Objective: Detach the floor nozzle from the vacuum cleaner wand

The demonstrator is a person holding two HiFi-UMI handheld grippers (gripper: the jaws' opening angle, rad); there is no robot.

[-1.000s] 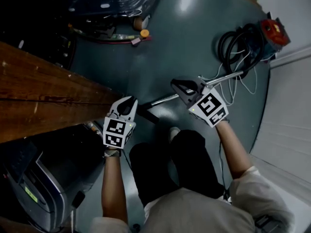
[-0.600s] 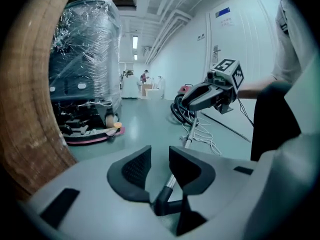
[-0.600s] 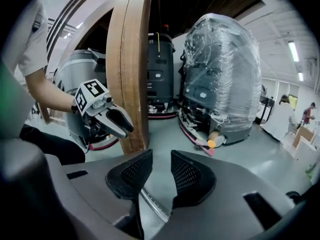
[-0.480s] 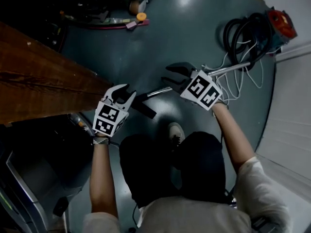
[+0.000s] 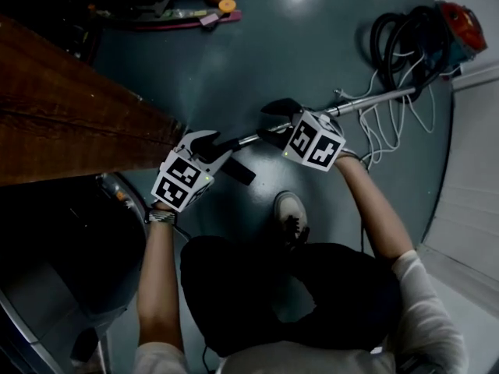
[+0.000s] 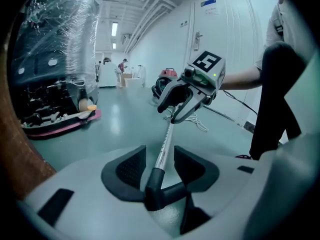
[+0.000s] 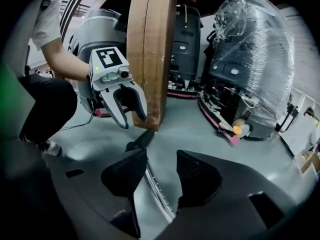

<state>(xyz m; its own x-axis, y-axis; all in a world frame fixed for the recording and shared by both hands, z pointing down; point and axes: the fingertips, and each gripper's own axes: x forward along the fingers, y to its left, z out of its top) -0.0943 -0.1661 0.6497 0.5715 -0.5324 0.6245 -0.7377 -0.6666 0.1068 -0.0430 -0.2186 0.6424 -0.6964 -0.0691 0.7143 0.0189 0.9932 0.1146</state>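
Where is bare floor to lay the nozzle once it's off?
The widest bare floor lies beyond the wand, between the panel and the hose, up to the pink base. It is crowded at the right with hose and cord, and the shoe is near the nozzle.

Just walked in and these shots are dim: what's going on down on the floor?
A crouching person holds a tool in each hand over a vacuum cleaner wand on the floor. The left tool straddles the wand's dark end by the floor nozzle; the right tool straddles the metal tube farther along. Both tools' jaws have just been opening, pads off the wand, so the nozzle is still attached.
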